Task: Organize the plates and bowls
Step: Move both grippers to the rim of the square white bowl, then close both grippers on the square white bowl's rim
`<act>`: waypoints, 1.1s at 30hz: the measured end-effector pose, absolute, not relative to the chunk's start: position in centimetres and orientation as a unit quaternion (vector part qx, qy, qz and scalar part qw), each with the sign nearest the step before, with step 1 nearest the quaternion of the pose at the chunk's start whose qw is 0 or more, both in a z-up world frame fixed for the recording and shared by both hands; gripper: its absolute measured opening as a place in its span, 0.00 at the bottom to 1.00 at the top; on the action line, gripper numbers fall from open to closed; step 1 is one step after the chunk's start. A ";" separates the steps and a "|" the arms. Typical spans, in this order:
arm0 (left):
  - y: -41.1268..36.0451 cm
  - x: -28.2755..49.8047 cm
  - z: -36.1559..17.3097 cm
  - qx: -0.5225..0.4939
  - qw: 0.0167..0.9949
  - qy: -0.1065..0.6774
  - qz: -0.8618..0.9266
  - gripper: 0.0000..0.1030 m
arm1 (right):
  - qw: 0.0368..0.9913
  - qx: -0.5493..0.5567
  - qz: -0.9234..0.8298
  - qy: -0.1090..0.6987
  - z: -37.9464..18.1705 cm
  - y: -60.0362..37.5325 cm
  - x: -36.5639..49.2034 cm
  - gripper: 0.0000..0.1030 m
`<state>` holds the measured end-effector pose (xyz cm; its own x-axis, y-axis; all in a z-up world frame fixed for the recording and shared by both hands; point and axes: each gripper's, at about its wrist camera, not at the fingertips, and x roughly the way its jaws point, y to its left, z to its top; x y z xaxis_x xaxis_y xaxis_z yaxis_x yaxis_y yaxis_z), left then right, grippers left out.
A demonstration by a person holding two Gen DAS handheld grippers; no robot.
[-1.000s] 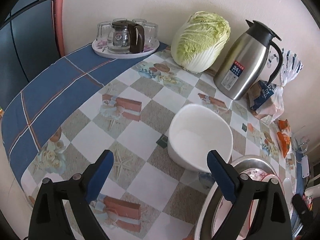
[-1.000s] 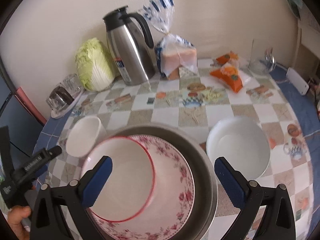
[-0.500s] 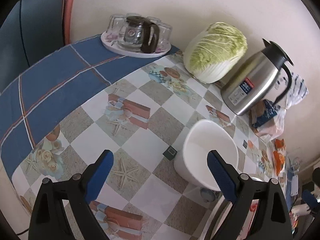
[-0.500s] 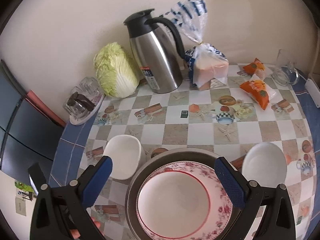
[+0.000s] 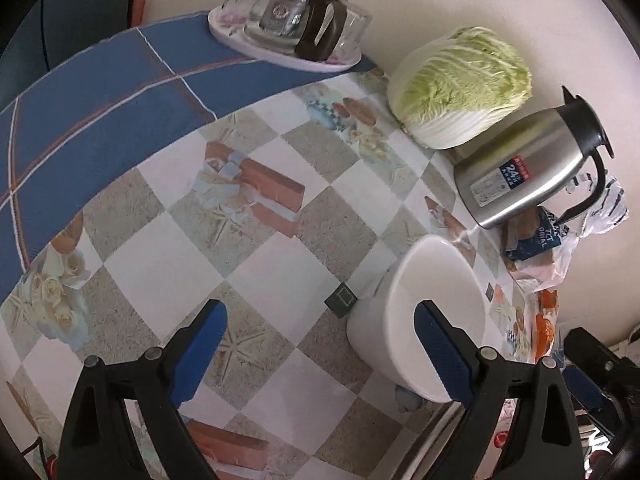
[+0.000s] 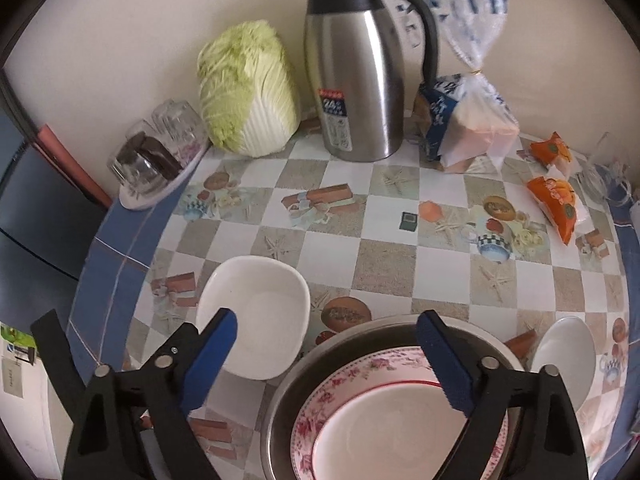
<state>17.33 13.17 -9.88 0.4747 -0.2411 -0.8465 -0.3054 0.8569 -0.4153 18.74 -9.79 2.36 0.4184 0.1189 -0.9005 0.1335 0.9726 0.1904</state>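
- Left hand-held gripper (image 5: 320, 344) spread wide, empty, above the checked worktop (image 5: 168, 256); square white ceramic bowl (image 5: 420, 320) behind its right finger.
- Right hand-held gripper (image 6: 326, 344) wide, jaws just narrowing, empty, over that bowl (image 6: 256, 316).
- Only in the right view: floral-rimmed plate (image 6: 360, 376) inside a steel basin (image 6: 288, 408), round white bowl (image 6: 564, 356) beside.

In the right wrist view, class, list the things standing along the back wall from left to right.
Tray of glasses → napa cabbage → steel thermos jug → bagged bread loaf → orange snack packets.
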 end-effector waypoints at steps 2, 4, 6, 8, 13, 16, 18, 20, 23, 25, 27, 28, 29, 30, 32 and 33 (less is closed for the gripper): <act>13.2 17.7 -10.4 -0.273 0.812 0.515 0.019 0.92 | 0.829 0.111 -0.007 0.548 1.7 -9.1 19.3 0.79; 13.3 17.9 -10.8 -0.276 0.808 0.521 0.018 0.92 | 0.825 0.103 -0.007 0.556 1.1 -8.5 19.9 0.78; 13.3 18.2 -11.1 -0.280 0.803 0.526 0.012 0.84 | 0.823 0.093 -0.009 0.561 0.4 -7.8 20.3 0.72; 13.1 18.4 -11.2 -0.278 0.802 0.528 0.004 0.75 | 0.821 0.084 -0.012 0.565 -0.1 -7.3 20.7 0.69; 12.6 18.9 -11.2 -0.274 0.801 0.532 -0.009 0.66 | 0.813 0.082 -0.016 0.576 -1.4 -6.8 21.5 0.59; 12.1 19.2 -11.5 -0.272 0.796 0.539 -0.022 0.54 | 0.809 0.080 -0.016 0.582 -2.1 -6.5 21.7 0.55; 11.7 19.4 -11.6 -0.271 0.794 0.543 -0.030 0.49 | 0.806 0.078 -0.014 0.586 -2.5 -6.2 21.8 0.47; 11.3 19.5 -11.9 -0.266 0.792 0.547 -0.039 0.46 | 0.803 0.079 -0.014 0.590 -2.9 -6.1 21.8 0.44; 10.8 19.7 -12.3 -0.273 0.786 0.552 -0.054 0.35 | 0.800 0.083 -0.010 0.594 -3.3 -6.0 21.8 0.36; 10.7 19.7 -12.2 -0.278 0.784 0.551 -0.062 0.28 | 0.798 0.083 -0.009 0.596 -3.6 -6.0 21.7 0.32; 10.6 19.7 -12.0 -0.280 0.785 0.549 -0.066 0.23 | 0.797 0.084 -0.006 0.598 -3.7 -5.9 21.7 0.28; 10.6 19.7 -11.9 -0.281 0.785 0.548 -0.065 0.23 | 0.796 0.083 -0.007 0.599 -3.8 -5.8 21.6 0.28; 10.7 19.7 -12.0 -0.283 0.785 0.548 -0.064 0.22 | 0.795 0.082 -0.008 0.601 -3.9 -5.8 21.6 0.22; 10.8 19.6 -12.0 -0.288 0.784 0.547 -0.063 0.22 | 0.794 0.078 -0.011 0.602 -4.0 -5.8 21.6 0.19; 11.0 19.7 -11.9 -0.289 0.784 0.546 -0.061 0.22 | 0.792 0.078 -0.012 0.606 -4.3 -5.8 21.6 0.17; 11.1 19.7 -11.8 -0.289 0.784 0.547 -0.061 0.22 | 0.791 0.078 -0.012 0.607 -4.4 -5.8 21.6 0.16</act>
